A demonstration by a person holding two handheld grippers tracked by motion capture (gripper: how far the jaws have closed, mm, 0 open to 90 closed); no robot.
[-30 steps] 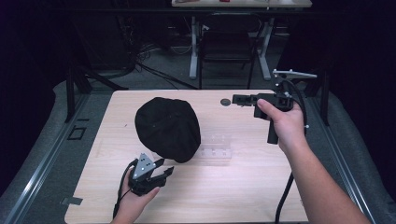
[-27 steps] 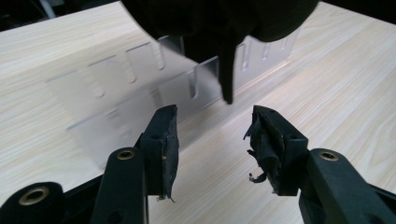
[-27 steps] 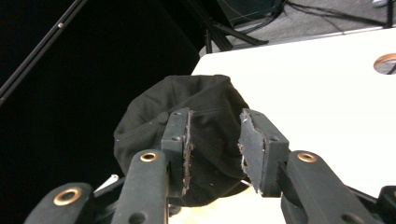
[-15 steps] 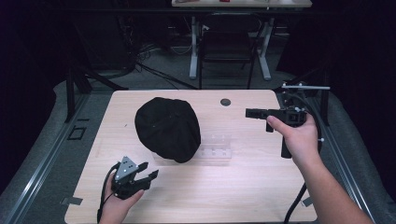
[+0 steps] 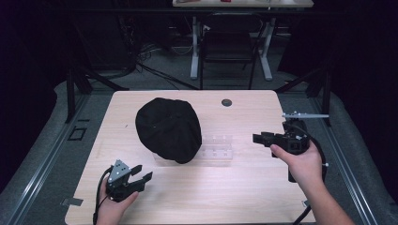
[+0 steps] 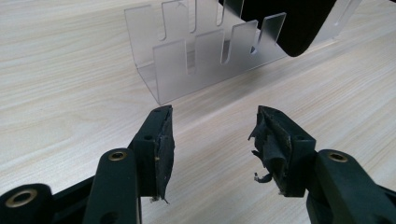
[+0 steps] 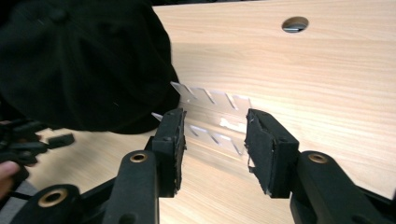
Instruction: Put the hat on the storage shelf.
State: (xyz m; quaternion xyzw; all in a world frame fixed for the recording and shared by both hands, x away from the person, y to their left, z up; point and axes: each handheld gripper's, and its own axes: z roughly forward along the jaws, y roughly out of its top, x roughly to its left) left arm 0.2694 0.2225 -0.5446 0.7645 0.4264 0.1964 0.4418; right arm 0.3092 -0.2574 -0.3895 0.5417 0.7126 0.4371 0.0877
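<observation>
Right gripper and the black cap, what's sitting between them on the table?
The clear slotted rack lies between the right gripper and the black cap, seen in the high view.

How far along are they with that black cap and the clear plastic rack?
Looks done: the black cap rests over one end of the clear slotted rack. In hand: nothing; the left hand-held gripper and right hand-held gripper have just been opening, jaws empty, apart from both. Left: probably only pulling away, though that is a guess.

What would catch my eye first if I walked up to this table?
A black cap draped over one end of a clear slotted rack, mid-table. On either side a hand holds an open, empty tool: the left gripper near the front edge, the right gripper aimed at the rack.
</observation>
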